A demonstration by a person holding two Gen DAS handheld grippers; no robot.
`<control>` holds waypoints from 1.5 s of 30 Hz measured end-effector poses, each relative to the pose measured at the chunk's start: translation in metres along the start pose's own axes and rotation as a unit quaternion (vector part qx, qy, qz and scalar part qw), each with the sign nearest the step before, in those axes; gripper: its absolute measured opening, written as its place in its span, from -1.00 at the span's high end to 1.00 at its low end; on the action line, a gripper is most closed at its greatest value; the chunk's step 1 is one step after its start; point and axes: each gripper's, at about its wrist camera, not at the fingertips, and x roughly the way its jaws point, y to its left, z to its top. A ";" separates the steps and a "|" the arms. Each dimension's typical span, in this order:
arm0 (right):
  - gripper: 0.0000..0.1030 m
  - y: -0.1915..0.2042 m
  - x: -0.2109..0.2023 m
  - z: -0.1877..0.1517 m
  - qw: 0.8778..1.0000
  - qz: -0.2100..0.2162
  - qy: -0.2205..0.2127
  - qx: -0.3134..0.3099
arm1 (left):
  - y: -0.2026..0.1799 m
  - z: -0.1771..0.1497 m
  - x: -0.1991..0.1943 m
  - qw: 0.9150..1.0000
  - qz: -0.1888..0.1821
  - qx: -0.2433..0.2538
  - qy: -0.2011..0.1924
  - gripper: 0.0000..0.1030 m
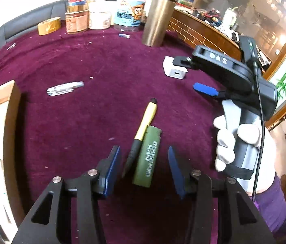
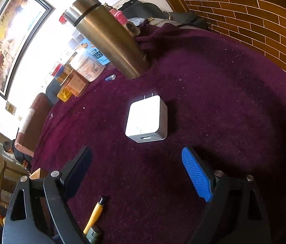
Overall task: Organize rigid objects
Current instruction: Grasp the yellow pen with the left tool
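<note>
A purple cloth (image 1: pixel 106 61) covers the counter we work at, with a brick-patterned wooden wall (image 2: pixel 254 16) behind it and a framed painting (image 2: pixel 11 40) on the white wall. At the far edge stand a steel flask (image 1: pixel 159 18), several jars (image 1: pixel 100 14) and a roll of tape (image 1: pixel 49 25). A cardboard box (image 1: pixel 4 134) sits at the left edge of the left wrist view.

Our left gripper (image 1: pixel 144 166) points down at the cloth with its blue pads apart. Between them lie a green lighter (image 1: pixel 148 158) and a yellow pen (image 1: pixel 143 130), side by side and touching, the pen's dark tip toward us. Neither pad presses on either thing, so this gripper is released. A clear pen (image 1: pixel 65 88) lies farther off to the left, well apart from the pair.

Our right gripper (image 2: pixel 136 172) hovers with its jaws spread wide and nothing between them. A white charger (image 2: pixel 146 120) lies flat on the cloth just beyond its fingertips, prongs pointing toward the flask. In the left wrist view we see our gloved right hand (image 1: pixel 234 142) wrapped around that gripper's grey handle, above a purple sleeve (image 1: pixel 278 207).
</note>
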 end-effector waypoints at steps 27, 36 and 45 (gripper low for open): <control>-0.76 0.004 0.001 -0.001 1.000 -0.009 0.001 -0.013 | -0.021 0.017 0.044 0.989 0.116 0.094 -0.011 0.19; -0.76 0.011 0.003 -0.004 0.999 -0.027 -0.003 -0.036 | -0.021 0.015 0.035 0.996 0.062 0.060 -0.013 0.87; -0.75 0.014 0.004 -0.004 0.998 -0.018 -0.003 -0.052 | 0.037 -0.019 -0.063 0.993 -0.035 -0.082 -0.081 0.89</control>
